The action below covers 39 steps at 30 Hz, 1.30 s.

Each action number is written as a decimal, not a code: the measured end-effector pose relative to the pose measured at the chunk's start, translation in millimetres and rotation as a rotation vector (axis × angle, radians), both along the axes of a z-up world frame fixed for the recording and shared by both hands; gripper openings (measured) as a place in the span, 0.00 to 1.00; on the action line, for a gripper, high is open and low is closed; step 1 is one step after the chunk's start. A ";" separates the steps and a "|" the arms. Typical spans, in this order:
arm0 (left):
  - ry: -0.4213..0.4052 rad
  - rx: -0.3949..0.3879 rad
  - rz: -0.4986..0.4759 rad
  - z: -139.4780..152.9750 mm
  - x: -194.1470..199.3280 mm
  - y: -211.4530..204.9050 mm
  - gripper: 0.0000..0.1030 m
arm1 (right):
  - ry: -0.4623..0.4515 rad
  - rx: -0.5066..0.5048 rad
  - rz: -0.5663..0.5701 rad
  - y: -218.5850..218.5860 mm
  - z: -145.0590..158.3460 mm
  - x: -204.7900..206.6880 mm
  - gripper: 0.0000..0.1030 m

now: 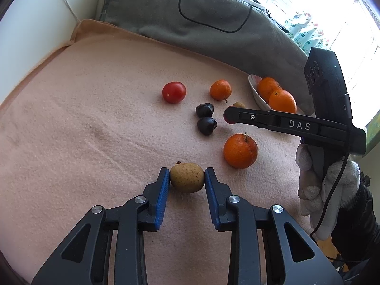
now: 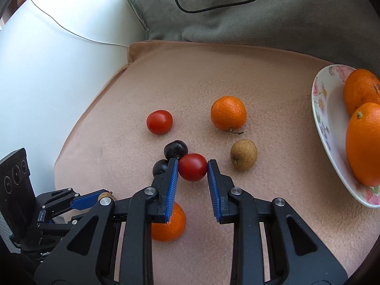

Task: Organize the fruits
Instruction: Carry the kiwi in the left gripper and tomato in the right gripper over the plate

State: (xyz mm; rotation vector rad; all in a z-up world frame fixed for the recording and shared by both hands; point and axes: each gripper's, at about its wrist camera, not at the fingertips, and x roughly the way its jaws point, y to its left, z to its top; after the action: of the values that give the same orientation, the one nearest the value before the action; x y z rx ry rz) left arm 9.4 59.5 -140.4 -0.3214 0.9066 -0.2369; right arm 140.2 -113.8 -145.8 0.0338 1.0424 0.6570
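My left gripper (image 1: 187, 177) is shut on a brown kiwi-like fruit (image 1: 187, 177), both blue pads touching it. My right gripper (image 2: 192, 170) is shut on a red tomato (image 2: 192, 170); in the left wrist view it (image 1: 231, 116) hangs over the cloth. On the pink cloth (image 2: 213, 71) lie another tomato (image 2: 159, 121), a tangerine (image 2: 228, 113), a second brown fruit (image 2: 244, 154), two dark cherries (image 2: 175, 150) and an orange (image 2: 169, 225) under my right gripper. A floral bowl (image 2: 320, 118) at the right holds two oranges (image 2: 363, 142).
A grey cushion (image 2: 237, 11) with a black cable (image 2: 213, 8) lies behind the cloth. A white wall (image 2: 47, 71) with a white wire is at the left. A gloved hand (image 1: 332, 190) holds the right gripper.
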 end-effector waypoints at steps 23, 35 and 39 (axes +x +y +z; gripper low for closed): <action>-0.115 0.025 -0.113 42.1 48.3 -44.4 0.28 | -0.126 0.045 -0.166 -99.9 50.8 -31.4 0.26; -0.157 0.047 -0.194 57.2 86.7 -88.4 0.28 | -0.165 0.041 -0.290 -157.5 58.3 -27.9 0.26; -0.169 0.048 -0.220 61.7 100.8 -102.8 0.28 | -0.168 0.031 -0.326 -176.3 58.1 -23.7 0.26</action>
State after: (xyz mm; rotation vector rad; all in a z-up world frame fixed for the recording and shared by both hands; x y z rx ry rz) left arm 110.2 -43.3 -78.6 -0.1544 0.7787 -0.4382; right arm 116.5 -290.1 -87.7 0.1699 0.8401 0.3723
